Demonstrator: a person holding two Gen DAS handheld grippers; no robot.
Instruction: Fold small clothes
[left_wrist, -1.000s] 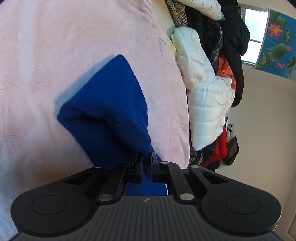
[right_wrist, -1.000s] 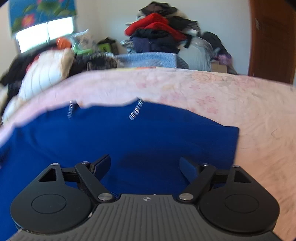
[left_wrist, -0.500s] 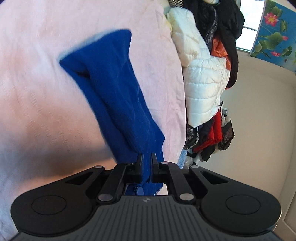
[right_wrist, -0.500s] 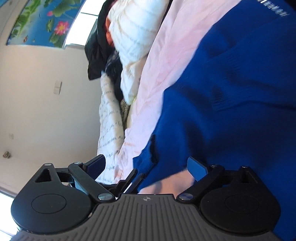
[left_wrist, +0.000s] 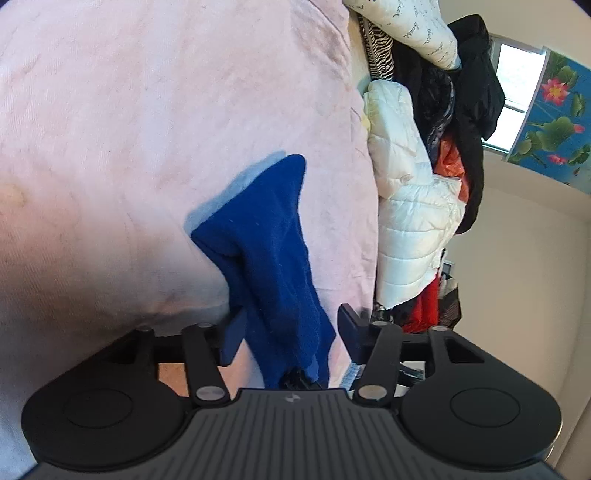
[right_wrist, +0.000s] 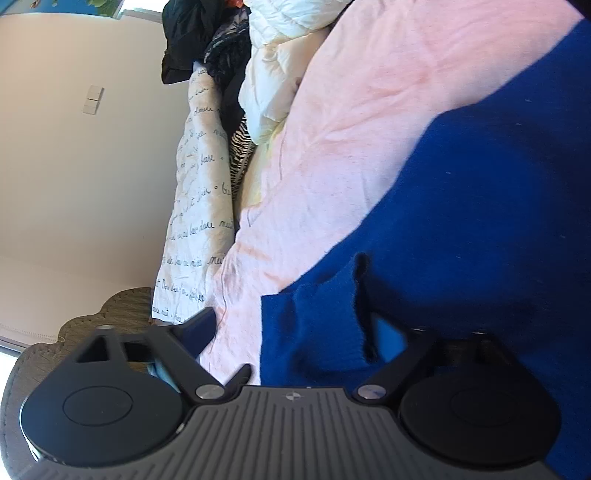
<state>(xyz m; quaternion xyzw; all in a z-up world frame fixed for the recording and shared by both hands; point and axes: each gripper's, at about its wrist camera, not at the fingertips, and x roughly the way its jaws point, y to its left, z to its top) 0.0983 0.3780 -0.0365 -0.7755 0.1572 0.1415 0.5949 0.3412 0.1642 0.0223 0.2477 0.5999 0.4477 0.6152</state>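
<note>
Blue garment (left_wrist: 269, 254) lengthwise between spread left fingers (left_wrist: 236, 332); right fingers (right_wrist: 199, 328) likewise spread.

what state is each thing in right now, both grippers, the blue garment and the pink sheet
left gripper: open, blue cloth between its spread fingers, not clamped
right gripper: open, blue cloth between its fingers
blue garment: bunched into a narrow strip in the left view, spread wide in the right view
pink sheet: spread over the bed, lightly wrinkled
white puffer jacket: heaped beside the bed with other clothes
</note>
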